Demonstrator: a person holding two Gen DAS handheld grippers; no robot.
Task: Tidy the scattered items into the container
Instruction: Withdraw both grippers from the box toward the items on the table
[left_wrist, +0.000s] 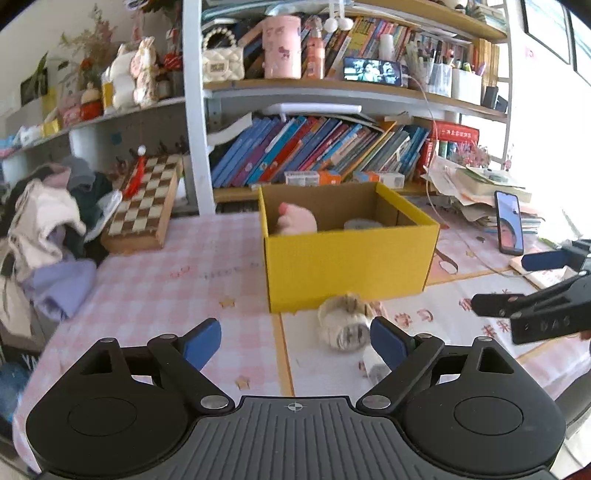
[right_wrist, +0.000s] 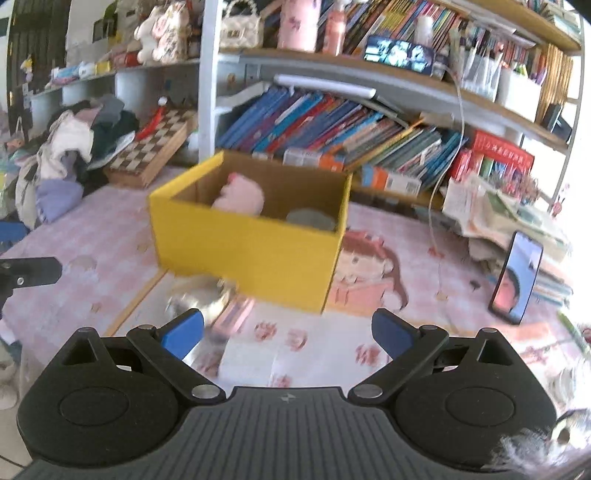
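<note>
- While both grippers, left (left_wrist: 295, 341) and right (right_wrist: 288, 334), gape wide and empty, the cream toy (left_wrist: 345, 325) lies on the table against the box (left_wrist: 347, 258).
- Closing carelessly could shove it aside or knock the box.

A chessboard (left_wrist: 142, 206) lies tilted at the table's (left_wrist: 159, 280) back left, beside a heap of clothes (left_wrist: 48, 229). Behind stand shelves (left_wrist: 354, 88) with leaning books (left_wrist: 317, 151), a pink cup (left_wrist: 282, 46), a white handbag (left_wrist: 222, 62) and plush toys (left_wrist: 135, 72). At the right a phone (left_wrist: 509, 223) stands propped, its screen lit, against a stack of papers (left_wrist: 476, 192).
</note>
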